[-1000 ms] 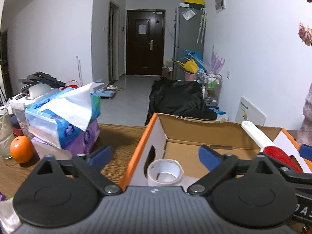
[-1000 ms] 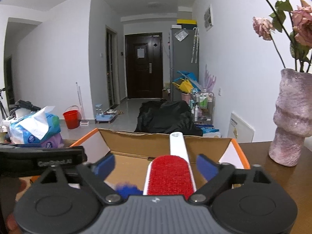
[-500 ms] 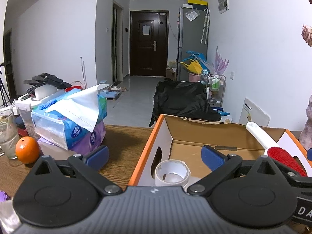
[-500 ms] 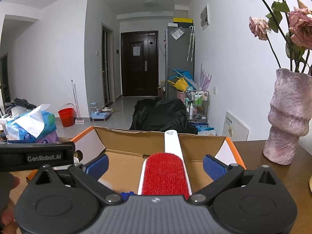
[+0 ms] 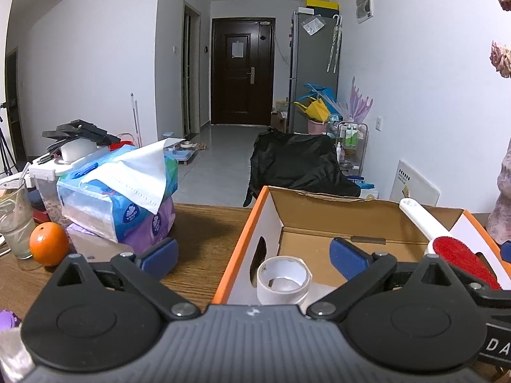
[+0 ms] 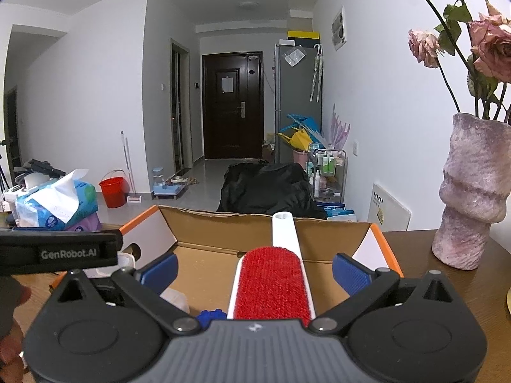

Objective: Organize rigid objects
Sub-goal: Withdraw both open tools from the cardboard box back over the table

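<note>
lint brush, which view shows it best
The right wrist view: the lint brush lies centred between the open jaws of the right gripper, its red pad and white handle seen leaning on the far wall of the cardboard box. The left wrist view shows it only at the right edge, partly hidden.

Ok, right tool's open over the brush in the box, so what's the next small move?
Probably lift the right tool back out of the box. Its jaws have just been opening, the pads stand clear of the brush, and the brush lies in the box with its handle on the far wall, so it looks placed.
</note>
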{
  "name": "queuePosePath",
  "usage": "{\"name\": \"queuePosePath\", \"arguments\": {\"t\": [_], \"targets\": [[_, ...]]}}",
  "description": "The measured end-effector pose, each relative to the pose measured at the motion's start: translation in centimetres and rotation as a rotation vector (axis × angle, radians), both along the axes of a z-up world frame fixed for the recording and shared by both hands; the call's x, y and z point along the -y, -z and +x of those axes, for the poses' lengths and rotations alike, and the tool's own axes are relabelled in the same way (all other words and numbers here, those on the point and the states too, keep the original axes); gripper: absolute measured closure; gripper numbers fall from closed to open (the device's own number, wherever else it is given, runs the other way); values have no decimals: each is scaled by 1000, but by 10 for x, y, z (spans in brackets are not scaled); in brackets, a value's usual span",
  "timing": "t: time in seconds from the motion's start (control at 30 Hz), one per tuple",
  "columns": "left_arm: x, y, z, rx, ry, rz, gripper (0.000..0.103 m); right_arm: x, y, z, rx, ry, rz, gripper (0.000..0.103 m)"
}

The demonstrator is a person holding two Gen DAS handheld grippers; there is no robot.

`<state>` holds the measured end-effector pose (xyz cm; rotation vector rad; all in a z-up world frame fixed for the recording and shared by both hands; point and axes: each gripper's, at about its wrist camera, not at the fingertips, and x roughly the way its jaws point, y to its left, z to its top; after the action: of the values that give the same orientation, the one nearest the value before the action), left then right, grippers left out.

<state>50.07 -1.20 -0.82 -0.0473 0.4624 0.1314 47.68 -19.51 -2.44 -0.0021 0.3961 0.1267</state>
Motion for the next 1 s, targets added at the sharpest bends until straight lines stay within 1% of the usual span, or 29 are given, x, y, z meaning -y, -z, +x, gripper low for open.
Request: {"name": "queuePosePath", "arguments": {"t": [0.27,0.67,1.0], "targets": [[-7,-1,-12,-12,-7,-7,0,4,-3,-14,11,-1,-11,0],[-9,-6,-46,2,-1,13,0,10,-9,-42,33,-13,-10,0],[-14,-5,-74,-1,-2,26,0,5,-10,-67,37,-48,-10,0]]}}
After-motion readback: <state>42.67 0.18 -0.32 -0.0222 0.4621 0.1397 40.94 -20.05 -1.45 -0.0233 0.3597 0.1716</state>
